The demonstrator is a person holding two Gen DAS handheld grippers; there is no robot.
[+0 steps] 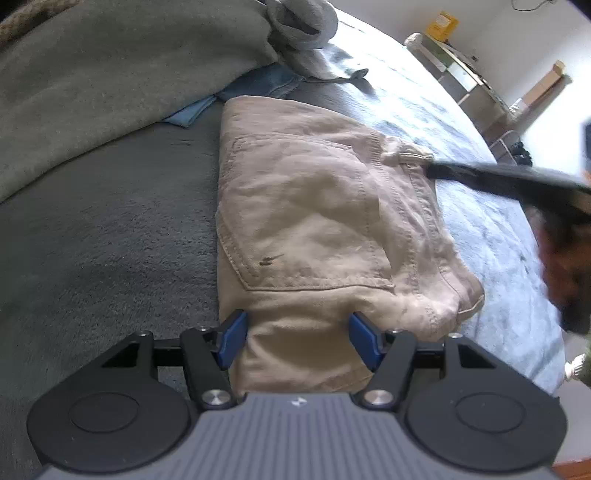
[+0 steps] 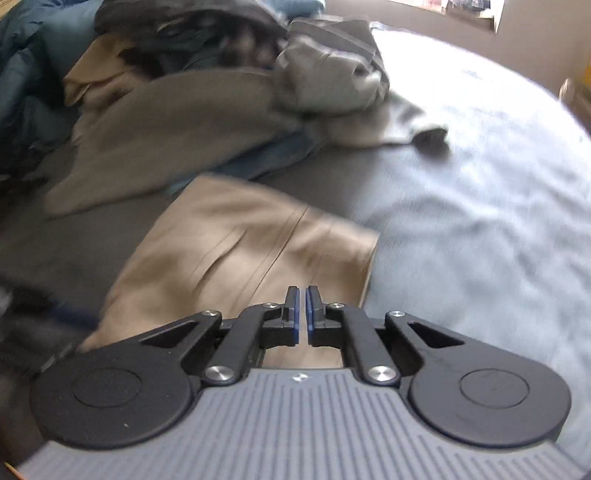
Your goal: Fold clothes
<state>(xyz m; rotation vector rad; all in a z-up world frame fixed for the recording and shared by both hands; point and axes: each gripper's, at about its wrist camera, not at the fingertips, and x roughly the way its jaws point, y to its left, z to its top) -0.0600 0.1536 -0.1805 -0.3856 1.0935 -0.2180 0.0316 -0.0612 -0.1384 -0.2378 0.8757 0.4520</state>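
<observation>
Folded beige trousers (image 1: 314, 221) lie on the bed, back pocket up. My left gripper (image 1: 299, 338) hovers at their near edge. Its blue pads (image 1: 232, 339) stand wide apart on either side of the cloth and do not press on it. In the left wrist view my right gripper (image 1: 436, 171) comes in from the right as a blurred dark bar, its tip at the waistband. In its own view the right gripper (image 2: 301, 302) is shut over the beige trousers (image 2: 240, 254), with nothing seen between its pads.
A pile of unfolded clothes (image 2: 207, 92) fills the far left of the bed: a large grey-green garment (image 1: 110, 92), a grey hooded one (image 1: 303, 26) and blue denim (image 1: 266, 83). A dark grey blanket (image 1: 110, 229) lies at left, pale blue bedding (image 2: 480, 221) at right. Shelves (image 1: 465, 77) stand by the far wall.
</observation>
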